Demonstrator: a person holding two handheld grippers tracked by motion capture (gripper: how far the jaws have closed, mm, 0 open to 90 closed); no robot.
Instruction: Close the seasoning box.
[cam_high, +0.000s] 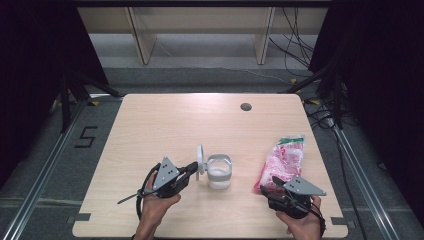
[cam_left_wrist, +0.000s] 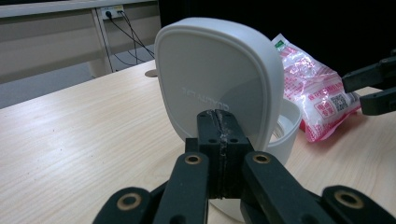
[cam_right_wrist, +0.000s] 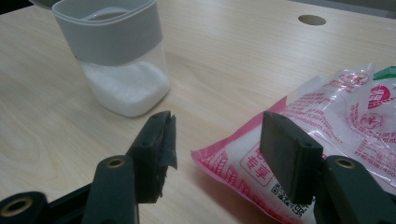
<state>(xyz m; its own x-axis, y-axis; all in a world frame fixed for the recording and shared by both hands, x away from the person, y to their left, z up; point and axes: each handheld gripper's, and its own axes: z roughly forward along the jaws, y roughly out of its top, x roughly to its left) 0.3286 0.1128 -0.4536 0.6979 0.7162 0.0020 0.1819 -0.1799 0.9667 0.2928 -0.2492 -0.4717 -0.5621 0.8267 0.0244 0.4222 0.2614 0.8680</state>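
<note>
Right of the salt jar (cam_high: 219, 172), the soft, slippery salt bag (cam_high: 283, 161) lies flat; right gripper (cam_right_wrist: 217, 140) gapes at its near end. Left gripper (cam_left_wrist: 218, 128), clenched, props the jar's lid (cam_left_wrist: 217, 74).

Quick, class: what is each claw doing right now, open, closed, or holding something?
Left claw: closed, at the base of the container's raised white lid; a grip on it cannot be told.
Right claw: open, holding nothing, at the pink bag.
</note>
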